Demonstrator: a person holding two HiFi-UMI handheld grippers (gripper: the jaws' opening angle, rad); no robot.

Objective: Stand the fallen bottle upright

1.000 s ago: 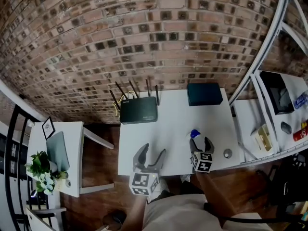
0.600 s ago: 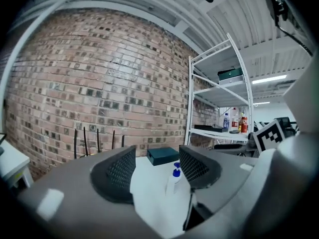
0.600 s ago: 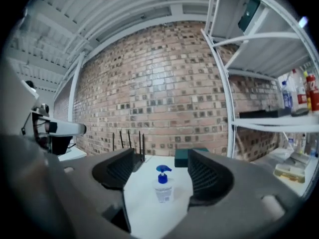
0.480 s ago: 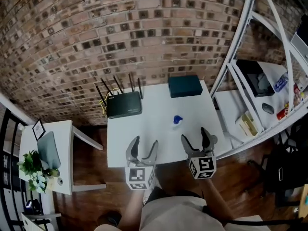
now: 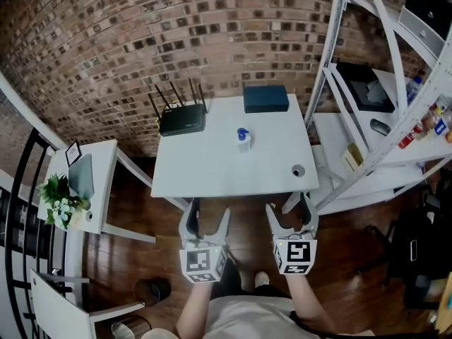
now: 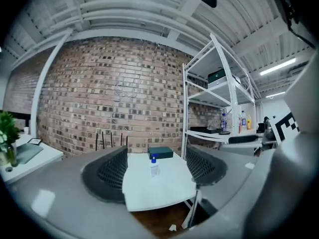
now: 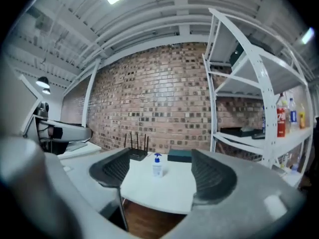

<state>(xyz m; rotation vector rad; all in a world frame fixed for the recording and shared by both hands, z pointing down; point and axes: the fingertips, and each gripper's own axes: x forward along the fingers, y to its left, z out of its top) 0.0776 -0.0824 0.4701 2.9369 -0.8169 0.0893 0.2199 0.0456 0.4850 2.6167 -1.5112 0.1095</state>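
Nearest to me, the left gripper (image 5: 210,208) and the right gripper (image 5: 289,205) hang over the wooden floor (image 5: 134,260), on my side of the bottle, well apart from it and outside the front edge of the surface. The left fingers (image 6: 107,176) stand wide with nothing between them. The right fingers (image 7: 212,176) have just been opening and are wide too, also with nothing between them. Farther on, the bottle (image 5: 243,139) stands upright on the white surface (image 5: 212,171), blue cap on top, touching nothing around it. So I judge the task as done, and nothing is left for the grippers. In front of the bottle the surface is bare up to its front edge. Only a small round thing (image 5: 298,170) lies to the bottle's right, nearer to me. Behind the bottle to the left is the router (image 5: 182,121) and behind it to the right a dark box (image 5: 265,98), both near but not touching. Right of the bottle the white shelf rack (image 5: 332,83) closes that side, and behind all is the brick wall (image 5: 141,34).
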